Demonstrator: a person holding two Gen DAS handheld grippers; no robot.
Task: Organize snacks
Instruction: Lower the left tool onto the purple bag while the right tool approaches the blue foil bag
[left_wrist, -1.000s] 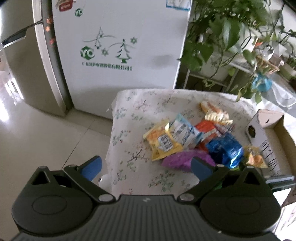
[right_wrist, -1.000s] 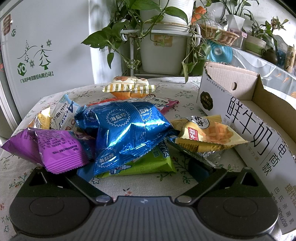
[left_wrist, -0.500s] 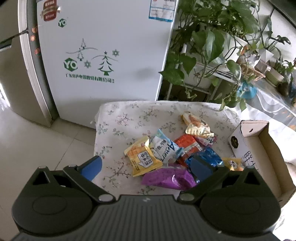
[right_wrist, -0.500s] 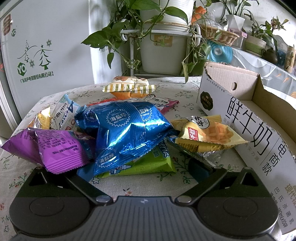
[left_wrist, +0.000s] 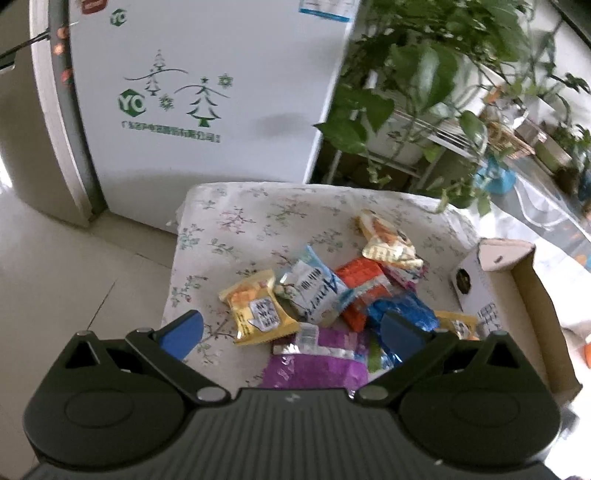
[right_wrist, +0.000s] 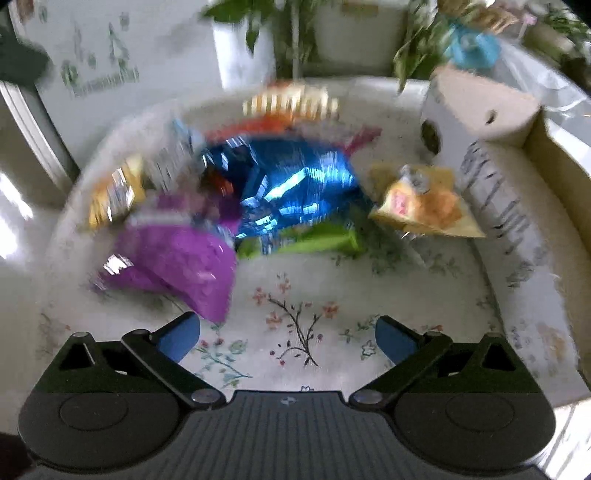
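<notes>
Both grippers open and empty above the snack pile.

Left wrist view: the left gripper (left_wrist: 291, 334) gapes wide, holding nothing — the snacks (left_wrist: 332, 295) lie heaped on the floral cloth (left_wrist: 229, 221), the box (left_wrist: 517, 280) to their right.
Right wrist view — blurred: the right gripper (right_wrist: 288, 338) is spread wide, empty; purple pack (right_wrist: 177, 266) near left, blue pack (right_wrist: 291, 184) beyond.

A white tabletop with a floral cloth (left_wrist: 236, 221) spreads ahead of the jaws. Beyond its far edge stands a white fridge door printed with green pine trees (left_wrist: 207, 92). Up and right of the jaws, leafy green potted plants (left_wrist: 424, 74) crowd a white metal rack (left_wrist: 417, 144). Pale glossy floor tiles (left_wrist: 55, 266) lie off left.
</notes>
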